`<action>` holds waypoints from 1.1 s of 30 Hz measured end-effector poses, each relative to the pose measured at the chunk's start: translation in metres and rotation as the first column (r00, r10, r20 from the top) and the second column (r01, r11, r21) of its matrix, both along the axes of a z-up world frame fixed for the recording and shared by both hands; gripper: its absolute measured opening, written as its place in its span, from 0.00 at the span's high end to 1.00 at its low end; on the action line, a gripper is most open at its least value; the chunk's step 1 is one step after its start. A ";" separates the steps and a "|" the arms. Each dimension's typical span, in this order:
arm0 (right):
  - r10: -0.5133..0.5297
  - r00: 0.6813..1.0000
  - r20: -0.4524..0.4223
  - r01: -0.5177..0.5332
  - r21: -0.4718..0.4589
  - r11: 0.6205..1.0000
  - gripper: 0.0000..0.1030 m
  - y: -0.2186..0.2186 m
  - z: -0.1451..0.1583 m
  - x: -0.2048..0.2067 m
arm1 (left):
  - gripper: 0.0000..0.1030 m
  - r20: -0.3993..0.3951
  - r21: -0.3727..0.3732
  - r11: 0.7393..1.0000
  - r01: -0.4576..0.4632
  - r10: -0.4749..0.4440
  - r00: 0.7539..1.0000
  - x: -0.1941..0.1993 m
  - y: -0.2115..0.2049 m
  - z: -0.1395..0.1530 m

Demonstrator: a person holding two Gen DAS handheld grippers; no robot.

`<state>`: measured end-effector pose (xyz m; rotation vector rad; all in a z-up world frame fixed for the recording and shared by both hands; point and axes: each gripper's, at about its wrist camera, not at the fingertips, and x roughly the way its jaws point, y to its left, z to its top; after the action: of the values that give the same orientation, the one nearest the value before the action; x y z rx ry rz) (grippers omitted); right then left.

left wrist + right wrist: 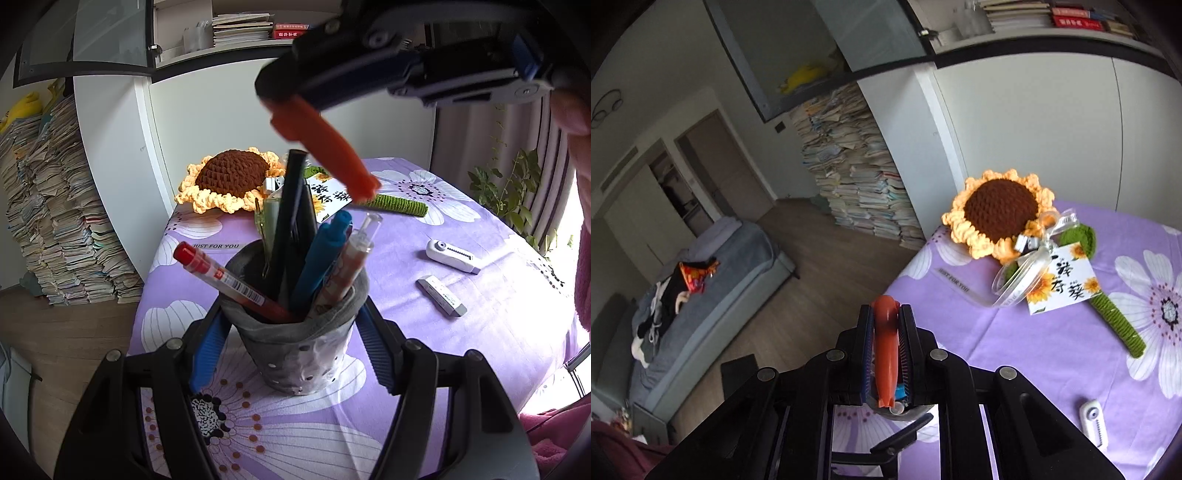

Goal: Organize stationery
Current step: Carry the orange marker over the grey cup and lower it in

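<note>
DONE: we have several pens standing in the grey pen holder (295, 332), which our left gripper (291, 354) jaws clamp upright on the surface (461, 369) | NOW: right gripper (886, 332) jaws pinch an orange utility knife (325, 151), blade apparently out, above the holder | LEFT: eraser (441, 296) and white correction tape (452, 255) lie loose.

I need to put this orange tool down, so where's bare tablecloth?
Free: the cloth between the pen cup and the eraser, and the far corner beyond the correction tape. Crowded: the back, where the crochet sunflower and its card lie.
</note>
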<state>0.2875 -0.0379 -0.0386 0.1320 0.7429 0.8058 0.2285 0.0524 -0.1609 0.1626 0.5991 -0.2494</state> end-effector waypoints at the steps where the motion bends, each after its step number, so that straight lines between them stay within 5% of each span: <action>1: 0.003 1.000 -0.012 -0.003 -0.004 1.000 0.86 0.001 -0.004 0.002 | 0.35 0.000 0.000 1.000 0.001 -0.001 1.000 0.000 0.000 0.000; 23: 0.004 0.988 -0.157 0.007 0.068 0.998 0.86 -0.015 -0.027 0.017 | 0.35 0.001 0.003 1.000 0.002 -0.002 1.000 0.001 -0.001 0.000; 33: -0.009 0.994 -0.109 0.008 -0.002 1.000 0.86 -0.031 -0.022 0.010 | 0.34 -0.002 -0.001 1.000 0.005 -0.005 1.000 0.001 -0.002 -0.001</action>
<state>0.2970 -0.0689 -0.0611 0.1785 0.8460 0.7944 0.2294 0.0508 -0.1616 0.1630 0.6011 -0.2542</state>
